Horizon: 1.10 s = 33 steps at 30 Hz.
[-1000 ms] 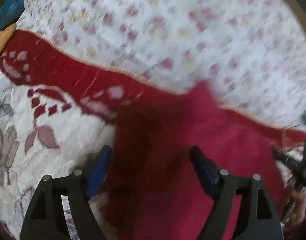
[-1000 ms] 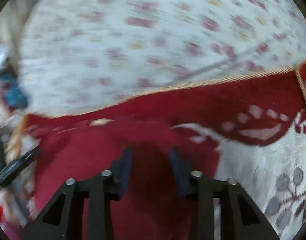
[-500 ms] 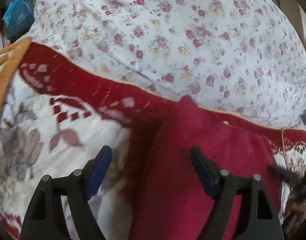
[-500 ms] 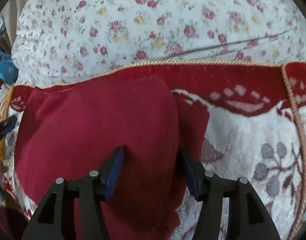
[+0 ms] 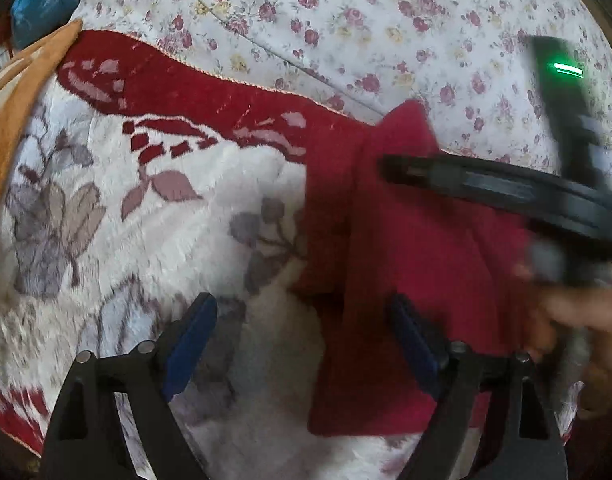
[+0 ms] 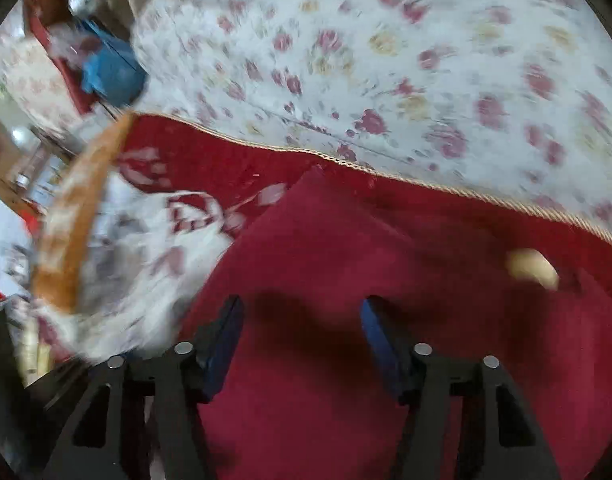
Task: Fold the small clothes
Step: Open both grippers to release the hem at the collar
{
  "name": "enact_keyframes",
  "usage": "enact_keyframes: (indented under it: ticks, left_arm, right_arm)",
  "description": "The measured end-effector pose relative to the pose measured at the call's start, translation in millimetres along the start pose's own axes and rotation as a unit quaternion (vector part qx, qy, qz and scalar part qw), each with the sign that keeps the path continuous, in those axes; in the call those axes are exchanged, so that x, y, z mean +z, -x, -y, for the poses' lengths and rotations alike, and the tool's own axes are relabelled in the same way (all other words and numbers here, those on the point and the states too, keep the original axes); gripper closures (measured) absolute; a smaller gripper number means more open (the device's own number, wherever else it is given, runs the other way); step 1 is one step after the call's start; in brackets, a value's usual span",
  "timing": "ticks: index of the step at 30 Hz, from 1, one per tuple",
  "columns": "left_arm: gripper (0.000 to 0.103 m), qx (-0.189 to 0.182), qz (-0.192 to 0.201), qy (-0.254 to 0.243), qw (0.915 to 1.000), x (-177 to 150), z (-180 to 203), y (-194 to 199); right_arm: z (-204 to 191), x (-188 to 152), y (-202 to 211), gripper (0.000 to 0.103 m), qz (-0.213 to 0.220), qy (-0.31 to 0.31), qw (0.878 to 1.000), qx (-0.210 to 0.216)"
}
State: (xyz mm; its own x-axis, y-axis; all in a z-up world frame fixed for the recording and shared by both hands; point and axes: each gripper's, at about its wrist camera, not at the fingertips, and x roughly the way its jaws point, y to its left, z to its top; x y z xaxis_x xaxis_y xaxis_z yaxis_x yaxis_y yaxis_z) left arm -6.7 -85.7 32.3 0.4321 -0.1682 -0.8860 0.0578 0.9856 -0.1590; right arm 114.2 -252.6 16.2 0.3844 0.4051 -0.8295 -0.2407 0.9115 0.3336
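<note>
A dark red garment lies folded on a plush white and red blanket. My left gripper hovers over the garment's left edge. Its jaws are wide and still opening, and the pads press on nothing. The black body of my right gripper crosses over the garment from the right, blurred, with a green light lit. In the right wrist view the garment fills the lower frame under my right gripper. Those jaws are opening too, with cloth below them but none pinched.
A white floral sheet covers the bed behind the blanket's corded edge. An orange blanket edge and a blue bag lie at far left. A hand holds the right gripper. A pale blurred spot sits on the garment.
My right gripper let go of the red cloth and swung fast to the left across the garment. My left gripper drifted left, so the garment now sits toward its right finger.
</note>
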Motion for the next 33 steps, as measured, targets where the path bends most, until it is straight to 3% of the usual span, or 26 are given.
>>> enact_keyframes:
  ticks: [4, 10, 15, 17, 19, 20, 22, 23, 24, 28, 33]
  left_arm:
    - [0.017, -0.017, -0.009, 0.023, 0.9996, 6, -15, -3]
    - [0.017, -0.022, 0.015, 0.012, 0.9996, 14, -7, 8]
    - [0.017, -0.03, 0.023, 0.009, 0.9992, 12, 2, 13]
    - [0.017, -0.027, 0.02, 0.01, 0.9994, 12, 6, 10]
    - [0.017, -0.026, 0.017, 0.012, 0.9995, 11, 8, 6]
    - [0.017, -0.024, 0.016, 0.011, 0.9995, 10, 9, 5]
    - [0.017, -0.017, 0.016, 0.009, 0.9997, 10, 11, 1]
    - [0.017, -0.013, 0.014, 0.009, 0.9998, 10, 11, -1]
    - [0.017, -0.011, 0.012, 0.008, 0.9998, 10, 11, -3]
    - [0.017, -0.006, 0.008, 0.011, 0.9999, 11, 10, -7]
    - [0.017, -0.008, 0.01, -0.002, 0.9999, 15, 19, -9]
  right_arm:
    - [7, 10, -17, 0.038, 0.007, -0.018, 1.0, 0.001]
    - [38, -23, 49, 0.034, 0.042, -0.051, 0.997, 0.026]
    - [94, -73, 123, 0.029, 0.075, -0.064, 0.99, -0.103]
    - [129, -81, 144, 0.026, 0.085, -0.081, 0.975, -0.187]
    - [165, -84, 149, 0.023, 0.076, -0.108, 0.963, -0.236]
    - [182, -83, 145, 0.023, 0.058, -0.121, 0.962, -0.239]
    - [205, -85, 134, 0.033, 0.032, -0.146, 0.966, -0.211]
    - [213, -86, 127, 0.071, 0.025, -0.16, 0.971, -0.178]
    - [216, -87, 124, 0.092, 0.024, -0.166, 0.974, -0.153]
    - [211, -86, 129, 0.093, 0.064, -0.135, 0.966, -0.21]
    - [219, -89, 126, 0.09, 0.059, -0.162, 0.963, -0.208]
